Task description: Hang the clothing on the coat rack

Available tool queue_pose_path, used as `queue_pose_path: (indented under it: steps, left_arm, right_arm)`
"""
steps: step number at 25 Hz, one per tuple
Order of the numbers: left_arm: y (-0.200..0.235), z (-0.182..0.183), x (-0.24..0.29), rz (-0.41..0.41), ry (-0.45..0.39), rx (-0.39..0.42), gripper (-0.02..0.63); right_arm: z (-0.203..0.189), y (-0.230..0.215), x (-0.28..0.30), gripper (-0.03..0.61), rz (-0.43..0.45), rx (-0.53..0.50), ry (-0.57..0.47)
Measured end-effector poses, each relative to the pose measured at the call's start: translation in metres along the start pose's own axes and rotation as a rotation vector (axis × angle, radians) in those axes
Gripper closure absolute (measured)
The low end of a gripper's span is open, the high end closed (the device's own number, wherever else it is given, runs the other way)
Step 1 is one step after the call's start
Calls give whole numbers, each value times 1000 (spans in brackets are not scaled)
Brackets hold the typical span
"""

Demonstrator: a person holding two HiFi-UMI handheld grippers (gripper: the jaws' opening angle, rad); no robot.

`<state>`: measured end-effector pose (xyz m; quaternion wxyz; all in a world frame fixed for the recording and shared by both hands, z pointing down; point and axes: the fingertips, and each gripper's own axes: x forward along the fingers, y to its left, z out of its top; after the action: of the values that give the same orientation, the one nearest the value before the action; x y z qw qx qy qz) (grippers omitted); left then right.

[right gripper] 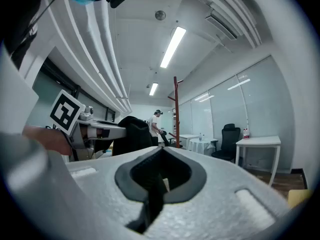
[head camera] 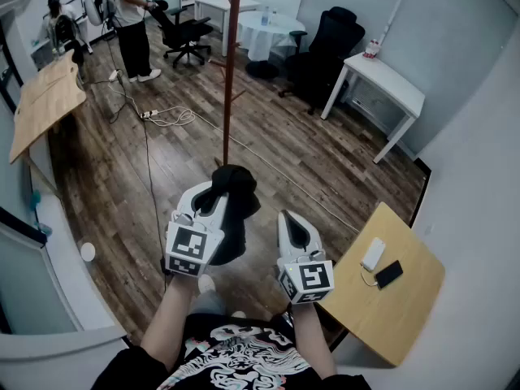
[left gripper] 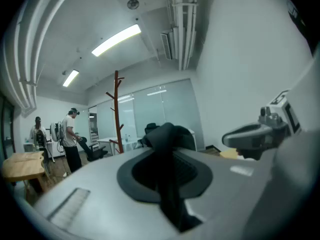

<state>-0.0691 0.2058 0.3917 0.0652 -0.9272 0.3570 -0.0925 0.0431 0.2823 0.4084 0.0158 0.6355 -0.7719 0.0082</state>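
A black garment (head camera: 237, 195) is bunched up in my left gripper (head camera: 216, 192), which is shut on it above the wooden floor. In the left gripper view the dark cloth (left gripper: 169, 134) is pinched between the jaws and hangs down past them. The red-brown coat rack (head camera: 231, 71) stands straight ahead, farther off; it also shows as a pole with side pegs (left gripper: 118, 111) and as a thin pole (right gripper: 176, 111). My right gripper (head camera: 294, 227) is shut, with nothing between its jaws, just right of the left one. From the right gripper view, the garment (right gripper: 131, 134) hangs at the left.
A wooden table (head camera: 406, 315) at the right front carries a phone (head camera: 388, 274) and a white device. A white desk (head camera: 383, 80) and black office chairs (head camera: 329, 43) stand at the back right. A person (head camera: 130, 15) stands far left; cables (head camera: 166, 119) lie on the floor.
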Motion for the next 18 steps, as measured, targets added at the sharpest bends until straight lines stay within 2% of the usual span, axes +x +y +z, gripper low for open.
queue_pose_path:
  steps: [3,8,11,18]
  left_arm:
    - [5,-4,13,2,-1,-45,593]
    - [19,-2,22,38,-3,-98,592]
    - [23,1,23,52,-2,-113,592]
    - [22,2,23,42,-2,-93,593]
  right_arm:
    - [6,-19,16,580,-33,-22,-8]
    - [26,-30,46,580,-29,-84,-26]
    - [34,-27,54,580,-19,-75,-36]
    - [28,-24,42,580,-7,-4,-73]
